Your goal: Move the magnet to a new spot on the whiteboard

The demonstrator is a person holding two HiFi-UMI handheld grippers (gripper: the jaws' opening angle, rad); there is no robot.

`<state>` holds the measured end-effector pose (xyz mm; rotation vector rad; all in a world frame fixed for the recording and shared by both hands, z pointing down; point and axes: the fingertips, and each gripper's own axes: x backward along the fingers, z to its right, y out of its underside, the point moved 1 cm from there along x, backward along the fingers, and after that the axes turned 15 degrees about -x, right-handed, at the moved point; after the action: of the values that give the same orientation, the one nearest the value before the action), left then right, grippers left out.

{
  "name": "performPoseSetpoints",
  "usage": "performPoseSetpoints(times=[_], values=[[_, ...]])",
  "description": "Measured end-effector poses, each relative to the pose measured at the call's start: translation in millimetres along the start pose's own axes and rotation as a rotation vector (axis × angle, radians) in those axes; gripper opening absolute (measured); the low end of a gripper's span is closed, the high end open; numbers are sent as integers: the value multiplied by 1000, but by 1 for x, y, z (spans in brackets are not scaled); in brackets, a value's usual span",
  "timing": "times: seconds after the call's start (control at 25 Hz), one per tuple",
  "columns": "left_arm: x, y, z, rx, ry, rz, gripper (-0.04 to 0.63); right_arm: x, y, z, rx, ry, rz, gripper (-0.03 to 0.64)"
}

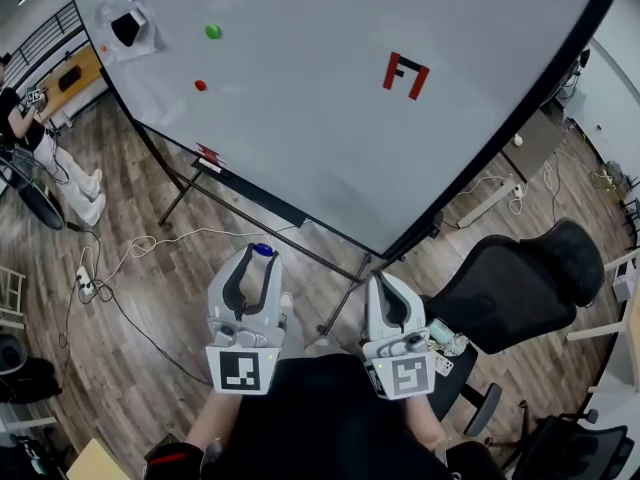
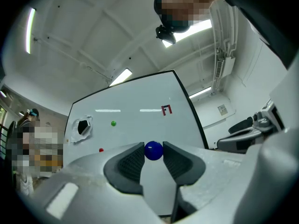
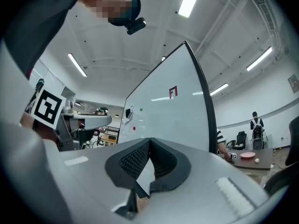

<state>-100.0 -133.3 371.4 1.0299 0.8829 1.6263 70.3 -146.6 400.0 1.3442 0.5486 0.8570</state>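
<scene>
Magnet, a small blue ball, sits pinched between the tips of your left gripper, its jaws drawn narrow around it. Your right gripper is squeezed together on nothing and held just beside the left, close to your body. Both hang below the lower edge of the whiteboard, well apart from its surface. The magnet is off the board and in your grip, so the lifting looks done and only the placing is left. A green magnet and a red magnet cling near the board's left edge. A red mark sits toward its upper right corner, with bare board between.
</scene>
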Motion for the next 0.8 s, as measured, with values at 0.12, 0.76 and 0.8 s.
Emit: performPoseSetpoints(times=[0.12, 0.76, 0.8], values=[[4, 5, 4, -2, 12, -13, 130, 0, -4, 3, 8, 1, 10, 2], [-6, 7, 21, -6, 57, -22, 130, 2, -12, 25, 12, 54, 30, 2], [-8, 6, 21, -4, 59, -16, 130, 2, -12, 26, 11, 58, 30, 2]])
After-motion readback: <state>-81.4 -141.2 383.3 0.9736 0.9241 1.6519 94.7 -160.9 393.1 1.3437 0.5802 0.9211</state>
